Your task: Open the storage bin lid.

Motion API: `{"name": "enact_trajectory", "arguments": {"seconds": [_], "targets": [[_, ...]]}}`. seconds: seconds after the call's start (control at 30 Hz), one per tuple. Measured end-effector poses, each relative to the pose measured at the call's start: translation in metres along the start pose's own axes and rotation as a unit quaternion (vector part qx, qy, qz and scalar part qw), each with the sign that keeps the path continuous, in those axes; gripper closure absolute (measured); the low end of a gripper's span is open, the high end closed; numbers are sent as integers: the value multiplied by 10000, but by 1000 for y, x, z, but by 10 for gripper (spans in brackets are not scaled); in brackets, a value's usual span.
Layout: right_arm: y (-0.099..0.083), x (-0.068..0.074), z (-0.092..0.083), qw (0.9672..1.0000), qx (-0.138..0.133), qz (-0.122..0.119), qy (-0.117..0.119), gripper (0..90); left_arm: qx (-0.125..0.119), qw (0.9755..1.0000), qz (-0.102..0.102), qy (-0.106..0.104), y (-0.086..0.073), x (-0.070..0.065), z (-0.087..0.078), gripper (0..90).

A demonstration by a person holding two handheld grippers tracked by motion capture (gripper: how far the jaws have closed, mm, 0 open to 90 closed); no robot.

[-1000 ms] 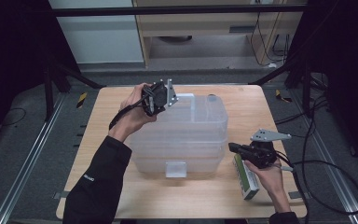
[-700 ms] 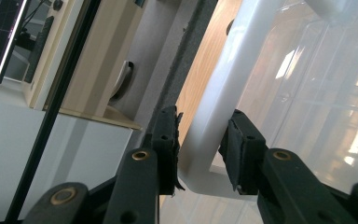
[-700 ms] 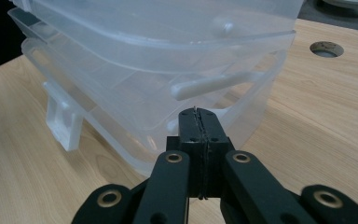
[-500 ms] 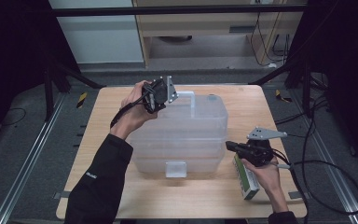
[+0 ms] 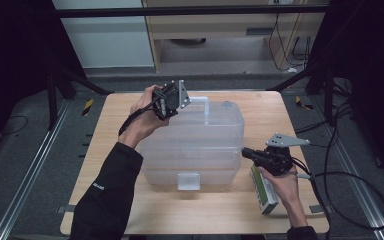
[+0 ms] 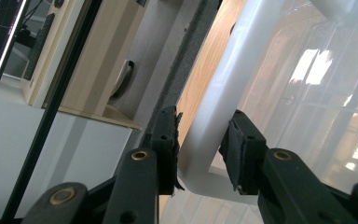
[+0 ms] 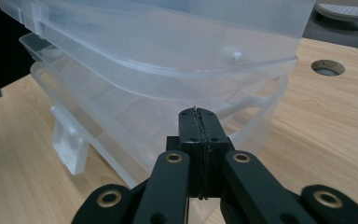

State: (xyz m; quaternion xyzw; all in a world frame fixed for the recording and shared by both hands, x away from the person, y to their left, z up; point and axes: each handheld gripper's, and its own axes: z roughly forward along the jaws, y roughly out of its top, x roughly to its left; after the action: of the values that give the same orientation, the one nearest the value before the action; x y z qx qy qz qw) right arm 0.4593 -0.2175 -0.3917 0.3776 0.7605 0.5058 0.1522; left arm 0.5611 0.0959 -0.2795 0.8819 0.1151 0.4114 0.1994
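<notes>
A clear plastic storage box [image 5: 195, 145] with a lid stands in the middle of the wooden table [image 5: 105, 145]. Its white handle [image 5: 203, 103] arches over the far side of the lid. My left gripper [image 5: 176, 102] is at the box's far left and is shut on that white handle [image 6: 223, 93], one pad on each side, as the left gripper view [image 6: 200, 140] shows. My right gripper [image 5: 244, 151] is shut with nothing between its jaws. Its tips [image 7: 198, 114] sit against the box's right side, just below the lid's rim [image 7: 168, 88].
A green and white carton [image 5: 264, 192] lies on the table under my right hand. A white latch [image 5: 188, 181] hangs on the box's near side. A round hole [image 7: 327, 67] is cut in the tabletop beyond the box. Cables trail off to the right.
</notes>
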Motion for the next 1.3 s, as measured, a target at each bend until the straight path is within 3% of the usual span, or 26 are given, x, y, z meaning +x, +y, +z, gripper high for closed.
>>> {"name": "enact_trajectory", "arguments": {"seconds": [0.4,0.53,0.73,0.93,1.1,1.17,1.3], "targets": [[-1,1,2,10000,51,21,-46,900,-124,9999,-35,-113,-6,-4,-8,639],[-1,1,3,10000,45,24,-47,900,-303,9992,-182,-200,-13,-4,-19,594],[-1,1,3,10000,54,22,-61,900,-393,9985,-367,-100,-27,-4,-37,531],[-2,2,3,10000,63,5,-71,900,-560,9951,-810,-1,-44,0,-54,513],[-2,2,3,9999,57,21,-82,900,-700,9888,-1315,126,-61,2,-65,515],[-2,2,3,9999,67,29,-78,900,-767,9838,-1613,167,-68,4,-68,525],[-2,3,3,9999,75,28,-78,900,-826,9766,-1970,244,-80,6,-72,555]]}}
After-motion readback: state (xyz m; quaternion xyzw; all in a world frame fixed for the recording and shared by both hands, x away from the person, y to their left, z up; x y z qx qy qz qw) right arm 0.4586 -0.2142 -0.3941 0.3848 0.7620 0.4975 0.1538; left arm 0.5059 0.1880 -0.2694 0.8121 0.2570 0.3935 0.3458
